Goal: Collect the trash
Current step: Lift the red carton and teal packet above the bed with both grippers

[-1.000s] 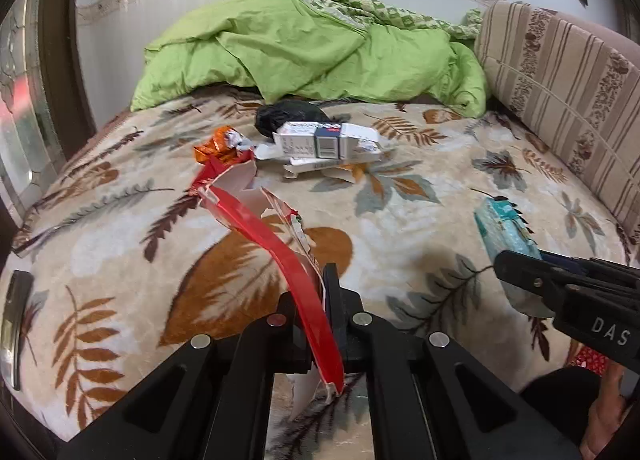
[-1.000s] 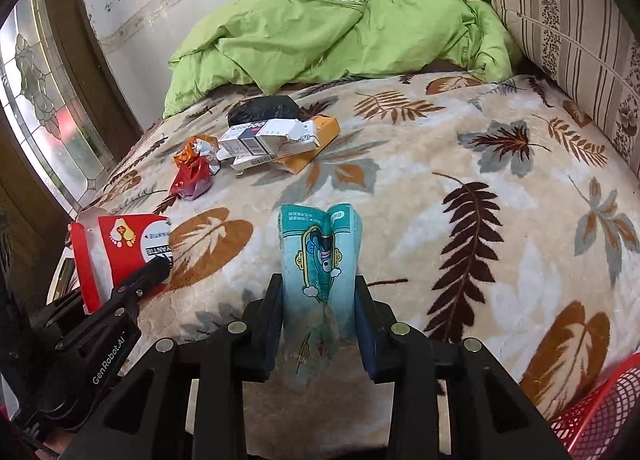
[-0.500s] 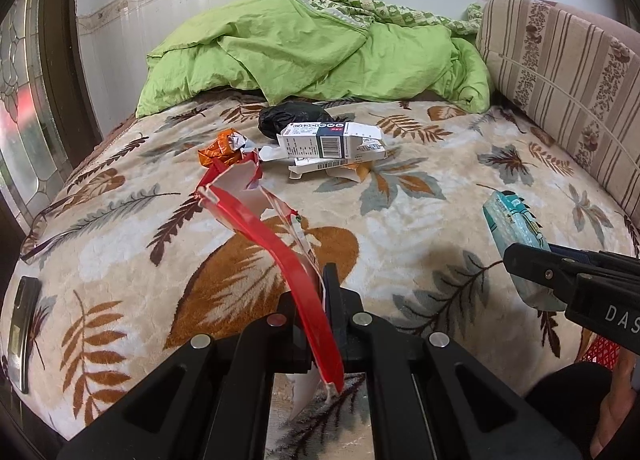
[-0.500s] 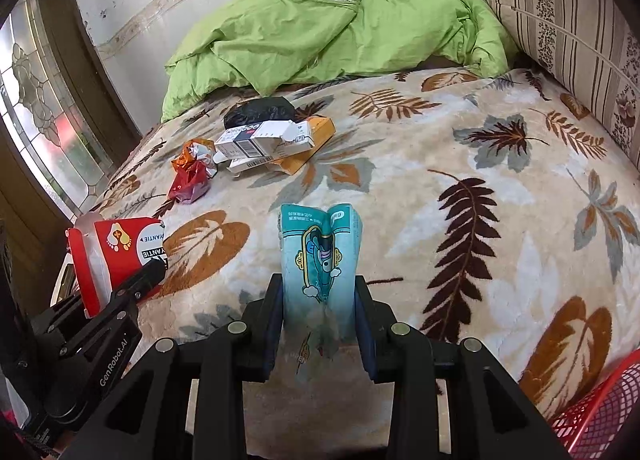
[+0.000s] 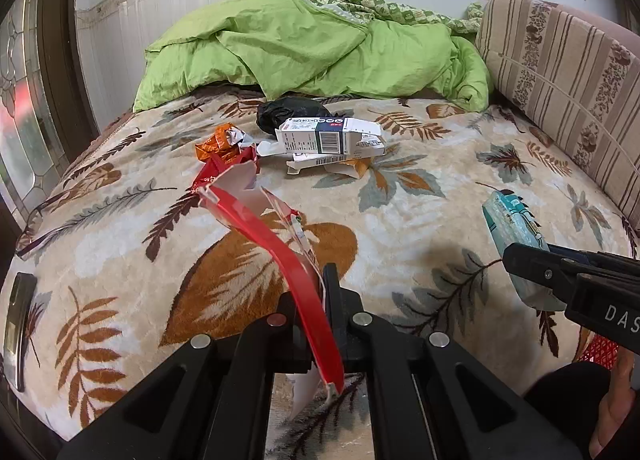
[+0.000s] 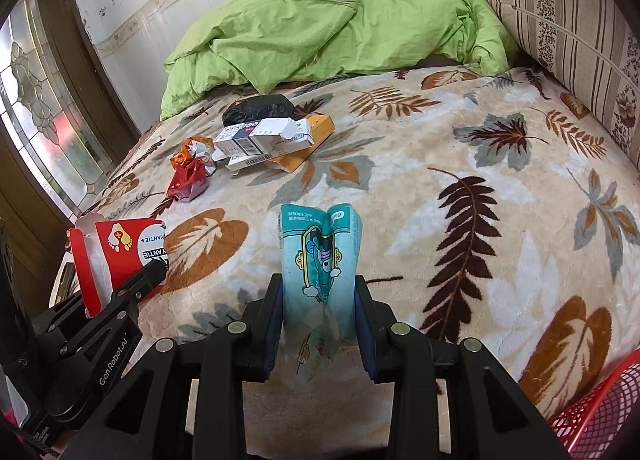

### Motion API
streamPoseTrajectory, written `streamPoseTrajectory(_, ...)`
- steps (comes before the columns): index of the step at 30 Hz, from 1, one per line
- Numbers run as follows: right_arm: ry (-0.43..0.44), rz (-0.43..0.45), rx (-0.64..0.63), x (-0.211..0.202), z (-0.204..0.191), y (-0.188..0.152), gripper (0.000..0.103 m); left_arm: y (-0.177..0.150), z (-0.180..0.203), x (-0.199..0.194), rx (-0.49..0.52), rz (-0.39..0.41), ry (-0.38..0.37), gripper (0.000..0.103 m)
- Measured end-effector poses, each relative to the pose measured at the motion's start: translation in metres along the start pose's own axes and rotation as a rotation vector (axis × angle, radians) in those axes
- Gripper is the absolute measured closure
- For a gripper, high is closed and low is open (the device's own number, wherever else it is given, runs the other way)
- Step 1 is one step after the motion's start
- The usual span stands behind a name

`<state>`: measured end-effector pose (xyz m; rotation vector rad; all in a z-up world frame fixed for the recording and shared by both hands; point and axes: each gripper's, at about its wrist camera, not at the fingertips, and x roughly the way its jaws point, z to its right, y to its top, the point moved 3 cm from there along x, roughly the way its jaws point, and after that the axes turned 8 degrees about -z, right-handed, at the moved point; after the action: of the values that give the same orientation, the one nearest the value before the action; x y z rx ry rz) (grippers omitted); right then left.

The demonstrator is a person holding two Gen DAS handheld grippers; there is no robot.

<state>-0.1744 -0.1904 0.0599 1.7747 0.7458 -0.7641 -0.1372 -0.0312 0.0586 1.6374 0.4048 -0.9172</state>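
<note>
1. The bed (image 5: 400, 228), under its leaf-print blanket, carries everything; I place the rest relative to it. The green duvet (image 5: 320, 48) is heaped at its far end and a striped cushion (image 5: 560, 72) stands along its right side.
2. At the near right corner of the bed a red mesh basket (image 6: 600, 412) shows its rim, probably where the trash goes.
3. The left claw (image 5: 318, 324) is fully shut on a flattened red carton (image 5: 280, 252), held above the bed's near edge. The right claw (image 6: 318, 300) is closed on a teal wrapper (image 6: 320, 252), also above the near edge, jaws pressing its sides.
4. Risks, as I judge them: the red carton is thin and gripped near its bottom edge, so a quick swing could let it slide out. The teal wrapper is soft, crumpled film that might slip free and miss the basket, which lies off to the right.
5. Still on the middle of the bed: white cartons (image 5: 328, 136) stacked on an orange packet, a black bag (image 5: 292, 112) behind them, and crumpled orange and red wrappers (image 6: 190, 172) left of them. A dark flat object (image 5: 18, 324) lies at the bed's left edge.
6. Nothing blocks the way to the basket.
</note>
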Motion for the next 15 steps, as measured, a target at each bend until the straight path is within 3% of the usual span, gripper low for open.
streamPoseTrajectory(15,0.000,-0.001,0.000,-0.0006,0.0004,-0.0001,0.068,0.0007,-0.0008,0.0005,0.000,-0.003,-0.007,0.099)
